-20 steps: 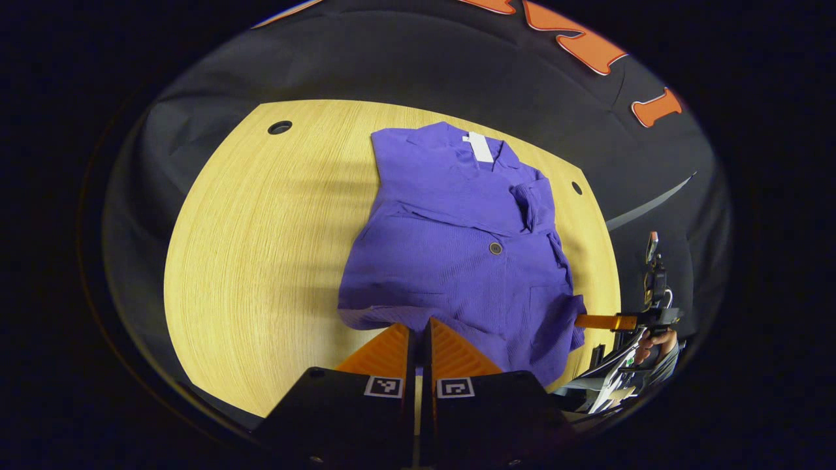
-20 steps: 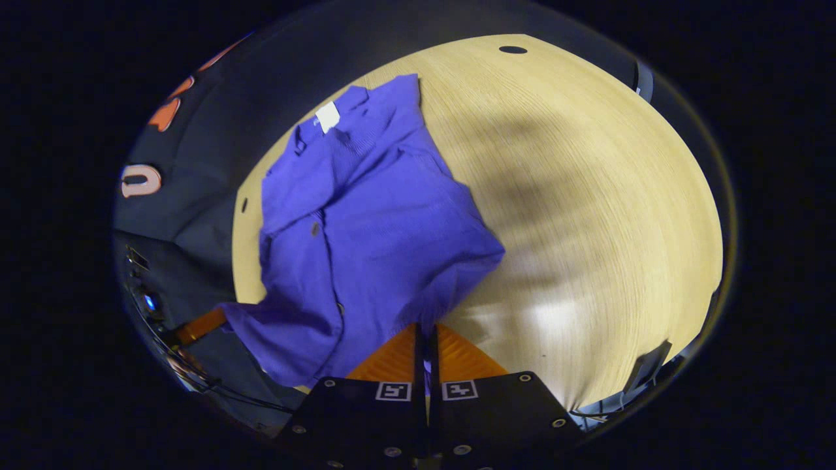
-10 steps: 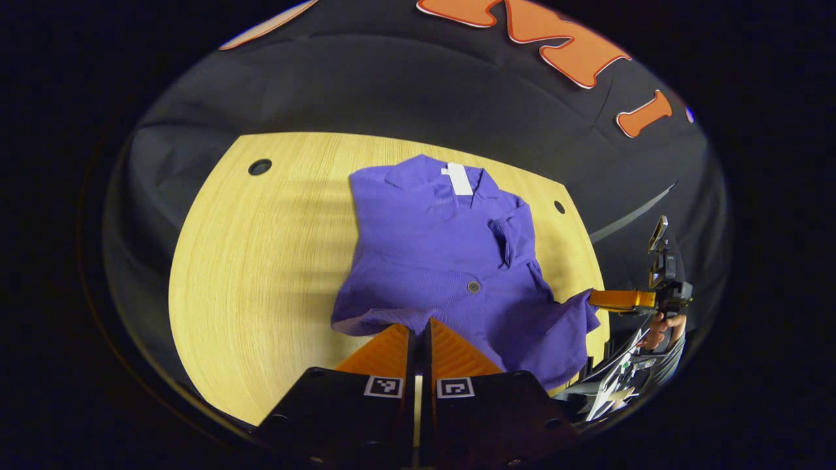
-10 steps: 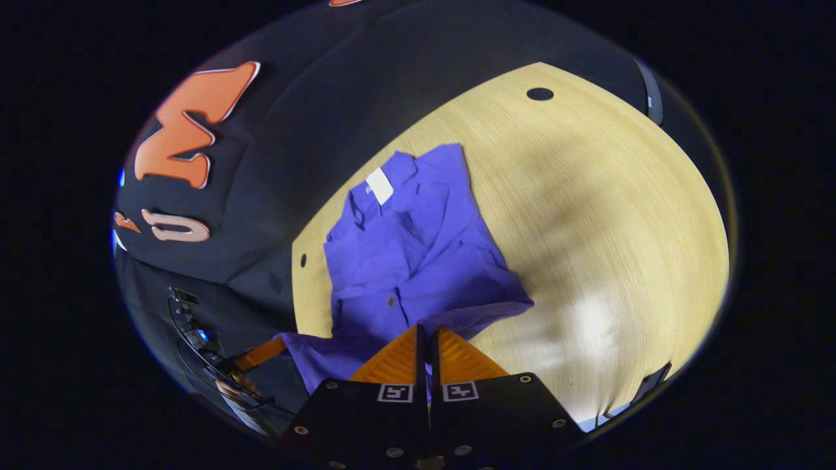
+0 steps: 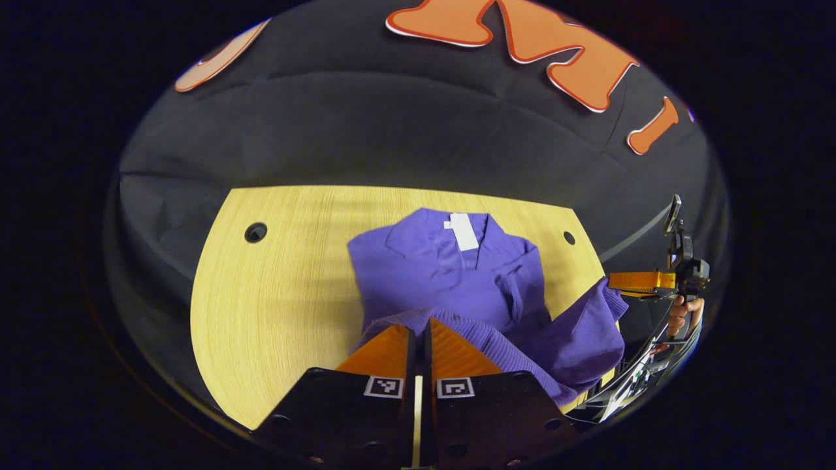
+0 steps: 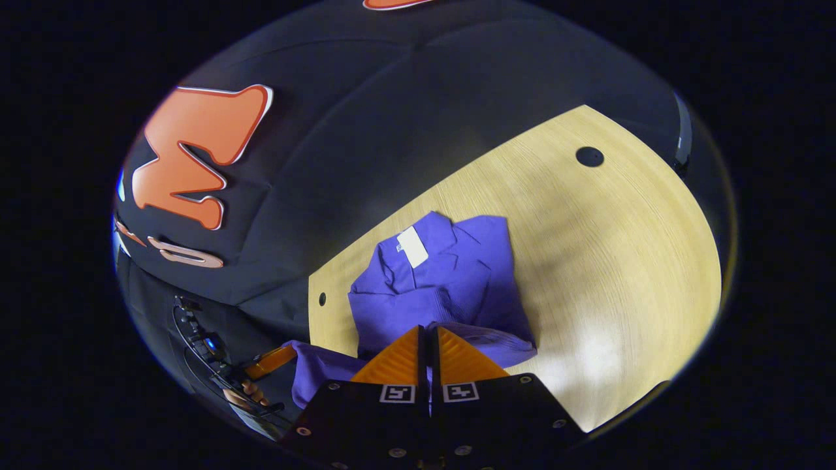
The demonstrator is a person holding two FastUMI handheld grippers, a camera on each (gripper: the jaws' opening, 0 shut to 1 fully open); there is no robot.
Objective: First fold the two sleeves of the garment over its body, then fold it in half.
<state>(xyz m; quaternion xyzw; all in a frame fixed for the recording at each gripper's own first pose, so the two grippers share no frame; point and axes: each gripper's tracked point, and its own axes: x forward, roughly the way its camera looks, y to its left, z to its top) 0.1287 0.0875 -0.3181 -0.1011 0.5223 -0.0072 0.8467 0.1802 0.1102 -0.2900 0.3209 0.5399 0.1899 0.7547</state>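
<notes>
Purple garment (image 5: 450,281) lies on the table (image 5: 281,307), collar at the far end. Left tool (image 5: 418,336) and right tool (image 6: 428,343) each pinch a near hem corner, lifted; the fold runs straight ahead toward the collar.

Right claw (image 6: 428,333) pinches purple garment's (image 6: 450,281) hem.
</notes>
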